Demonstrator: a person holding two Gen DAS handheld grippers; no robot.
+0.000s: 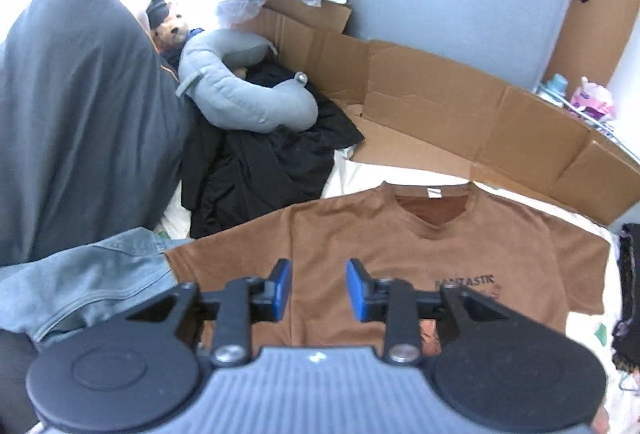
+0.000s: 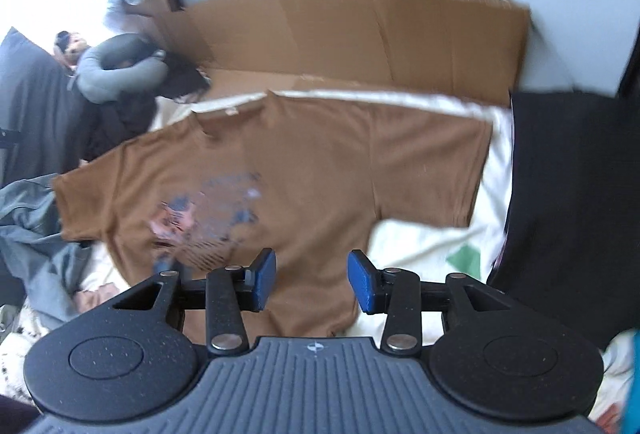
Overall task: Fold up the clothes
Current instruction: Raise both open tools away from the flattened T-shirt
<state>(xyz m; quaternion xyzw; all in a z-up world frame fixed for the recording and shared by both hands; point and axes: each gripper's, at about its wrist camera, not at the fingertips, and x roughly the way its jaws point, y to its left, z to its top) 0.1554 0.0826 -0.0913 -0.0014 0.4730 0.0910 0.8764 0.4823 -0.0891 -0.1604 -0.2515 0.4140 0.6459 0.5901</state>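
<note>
A brown T-shirt [image 1: 360, 234] is spread flat, print side up, on a cream bed sheet [image 2: 424, 246], its collar turned toward the far side and both short sleeves laid out to left and right. The left tongs [image 1: 318, 290] are held above the shirt's near left part with the blue pads [image 1: 282, 288] apart and nothing between them. The right tongs [image 2: 312, 280] are likewise parted and empty, held over the shirt's near right hem. A flattened cardboard box [image 1: 440, 105] is seen beyond the collar. At the far left a grey neck pillow [image 1: 244, 93] rests on dark clothing [image 1: 272, 169], with a teddy bear [image 1: 172, 29] behind it. Denim fabric [image 1: 88, 286] lies just beside the left sleeve. A black cloth [image 2: 568, 185] is seen at the right edge of the sheet.
</note>
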